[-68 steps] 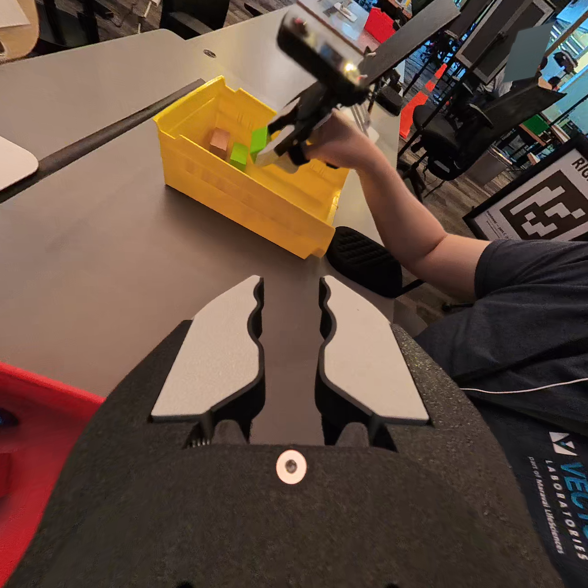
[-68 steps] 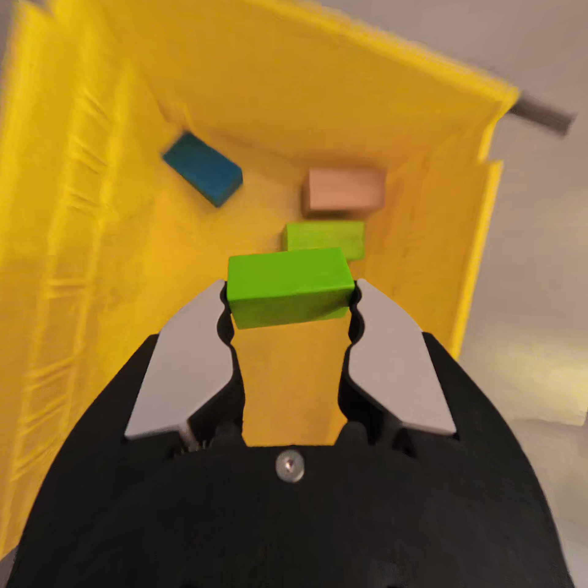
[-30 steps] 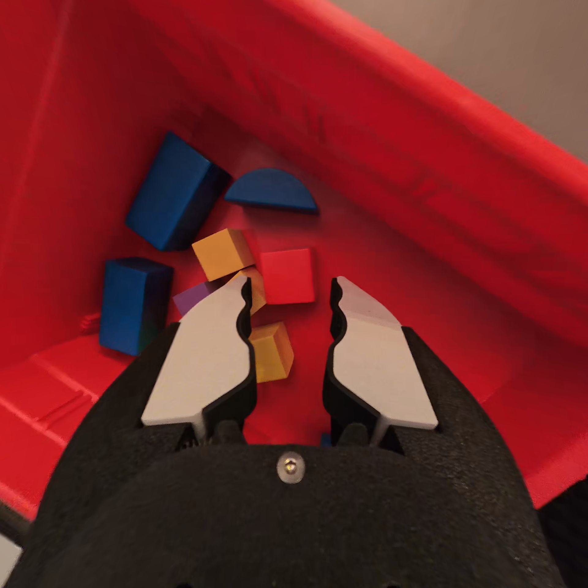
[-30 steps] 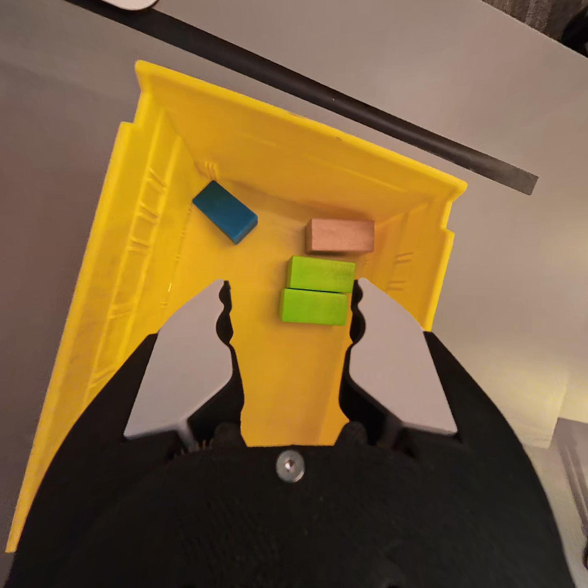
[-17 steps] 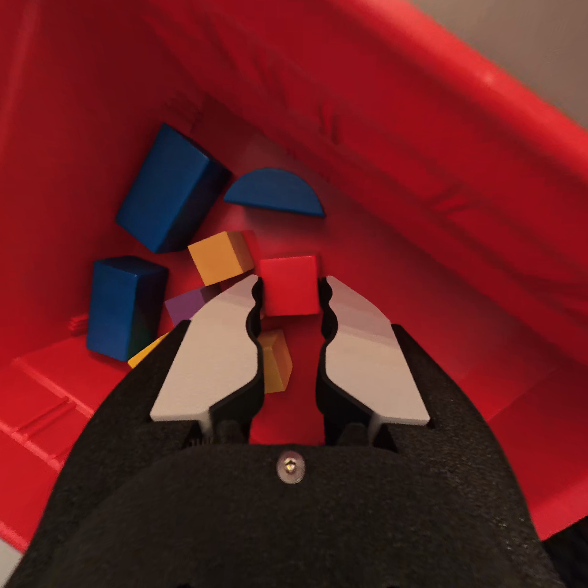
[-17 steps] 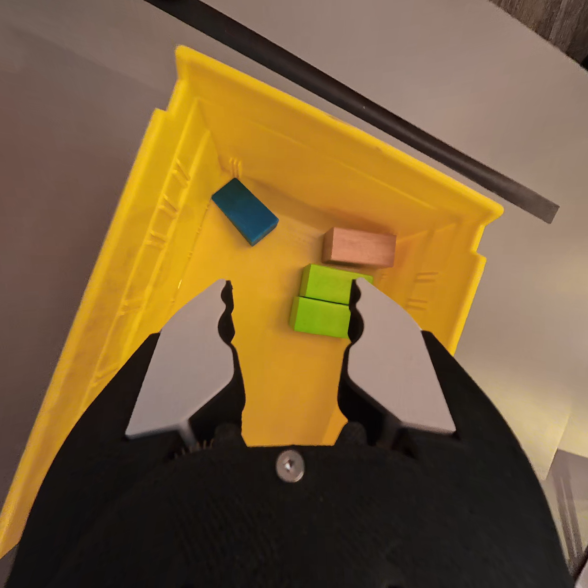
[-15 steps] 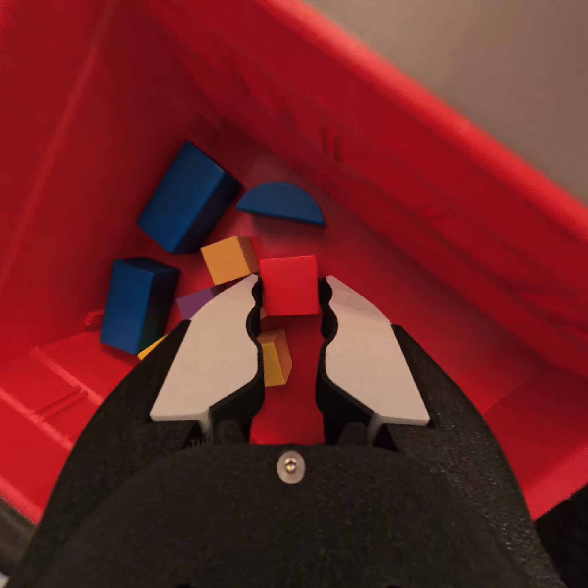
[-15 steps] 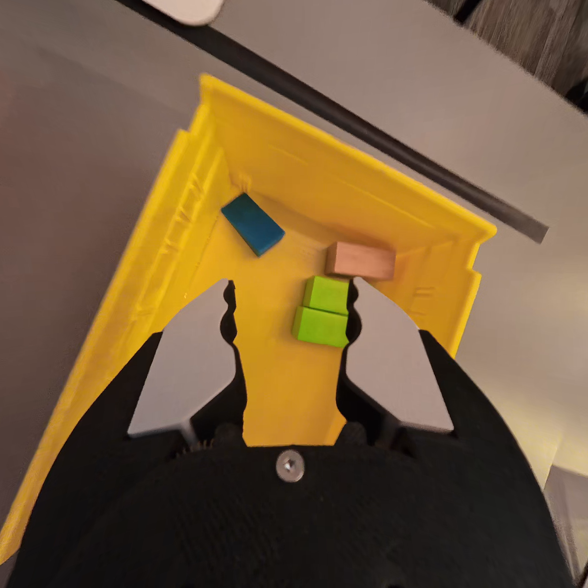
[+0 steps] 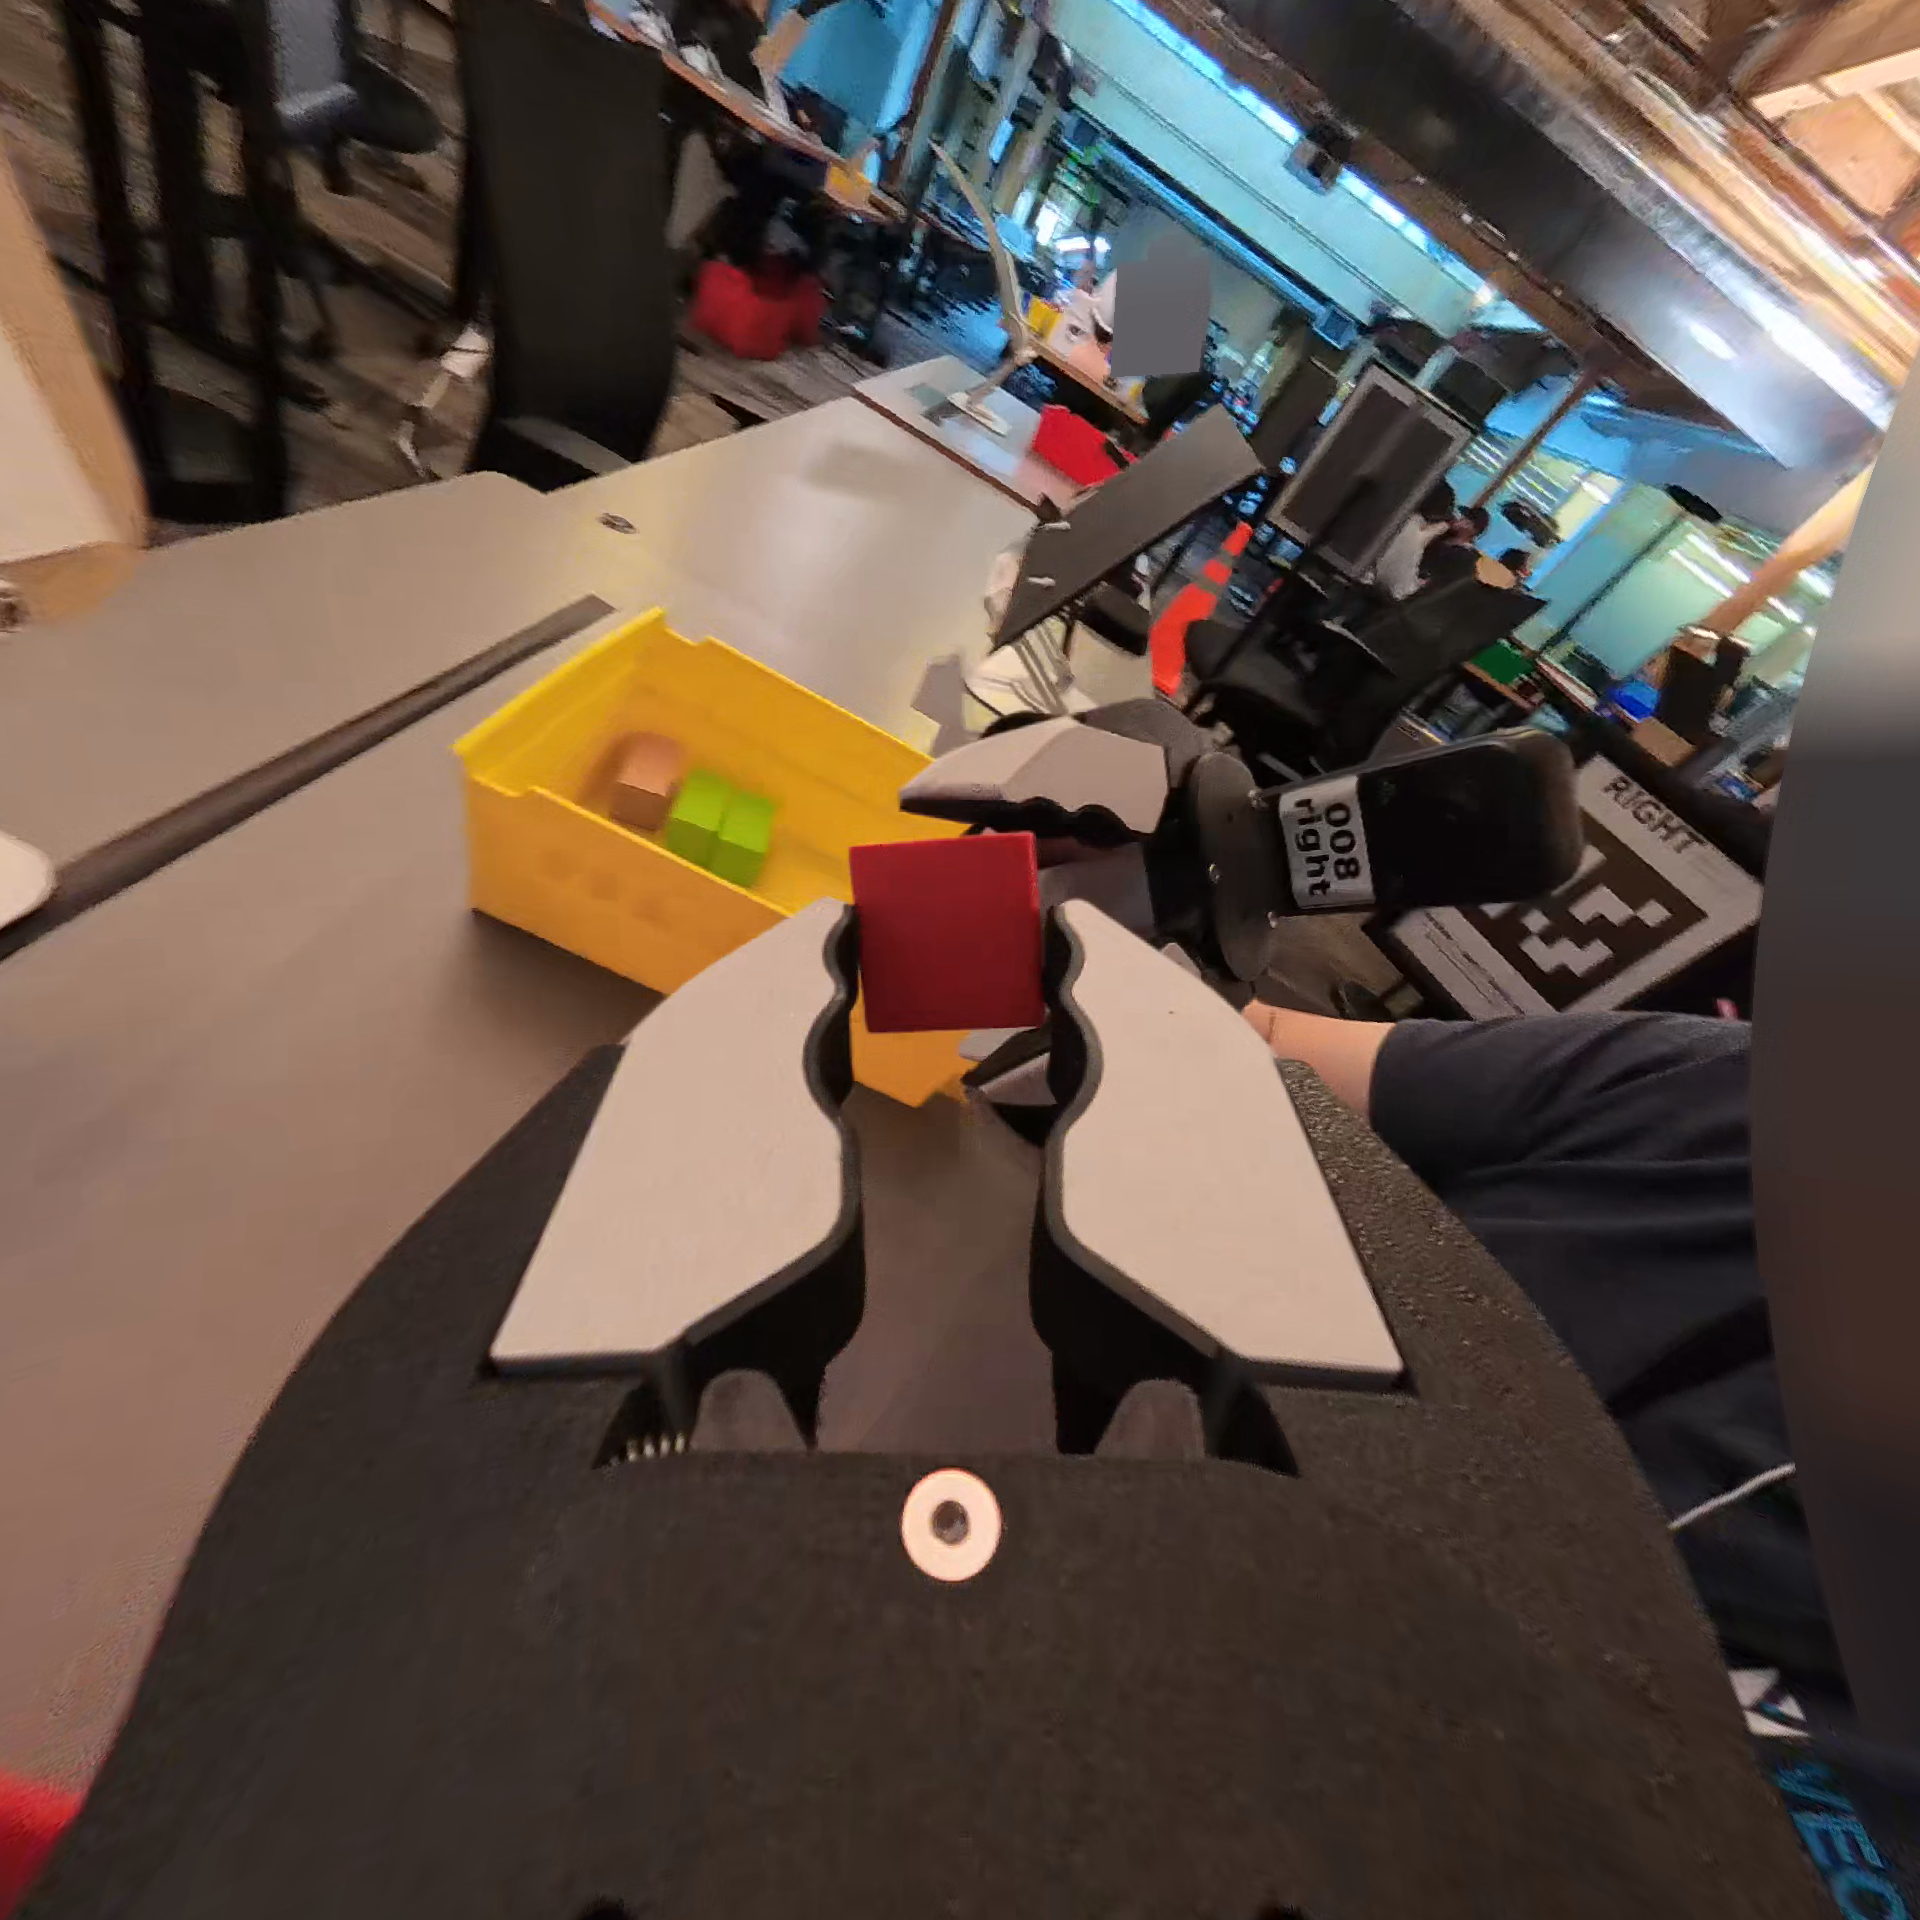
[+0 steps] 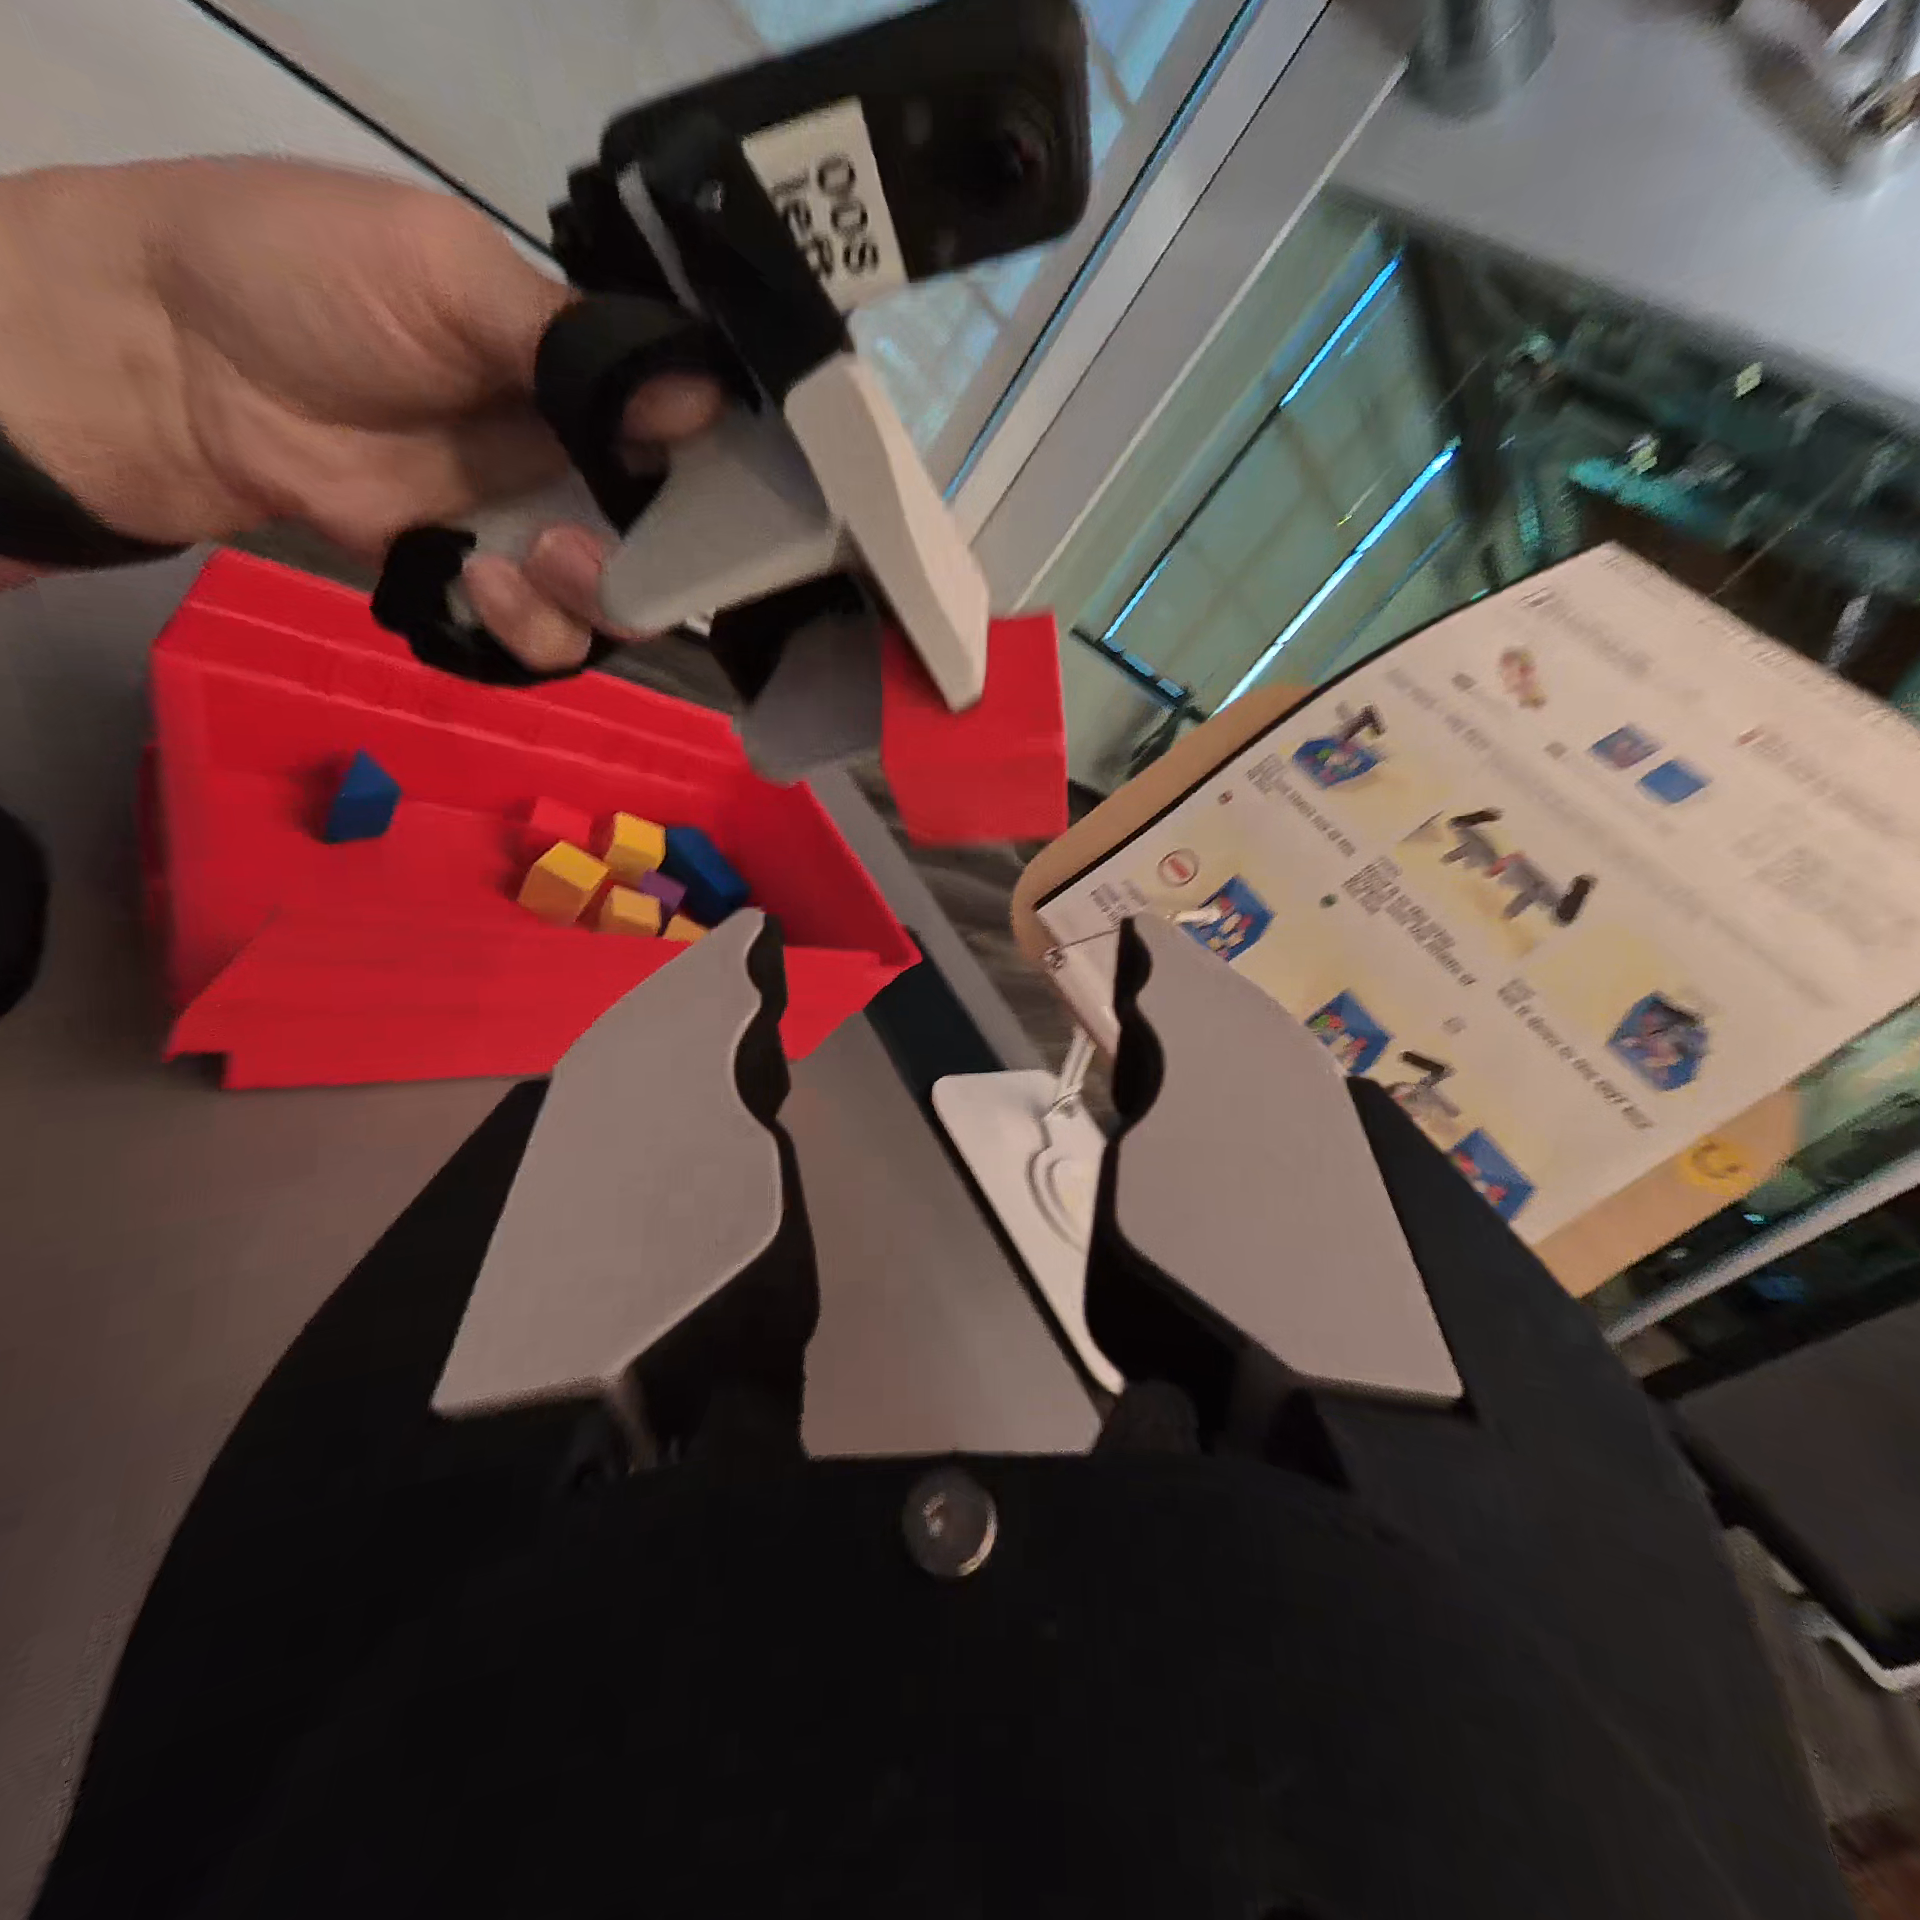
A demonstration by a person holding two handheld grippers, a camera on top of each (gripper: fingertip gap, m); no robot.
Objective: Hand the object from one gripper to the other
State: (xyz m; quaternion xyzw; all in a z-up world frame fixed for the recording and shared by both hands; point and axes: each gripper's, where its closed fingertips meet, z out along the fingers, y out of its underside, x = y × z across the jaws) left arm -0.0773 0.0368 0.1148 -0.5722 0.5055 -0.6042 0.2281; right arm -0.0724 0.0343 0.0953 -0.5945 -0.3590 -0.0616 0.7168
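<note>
While the red wooden cube (image 9: pixel 948 932) sits pinched between the left gripper (image 9: pixel 951 940) tips, raised above the table, the right gripper (image 10: pixel 940 971) waits near it, empty, jaws wide apart, cube just beyond them.

Printed white label (image 10: pixel 826 223) on the left hand-held gripper (image 10: pixel 883 717), another label (image 9: pixel 1320 852) on the right hand-held gripper (image 9: pixel 940 935) — plus a lettered marker board (image 9: pixel 1558 925) and an illustrated sheet (image 10: pixel 1507 883).

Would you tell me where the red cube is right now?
The red cube is clamped in the left gripper, held above the table, with the open right gripper just behind it.
</note>
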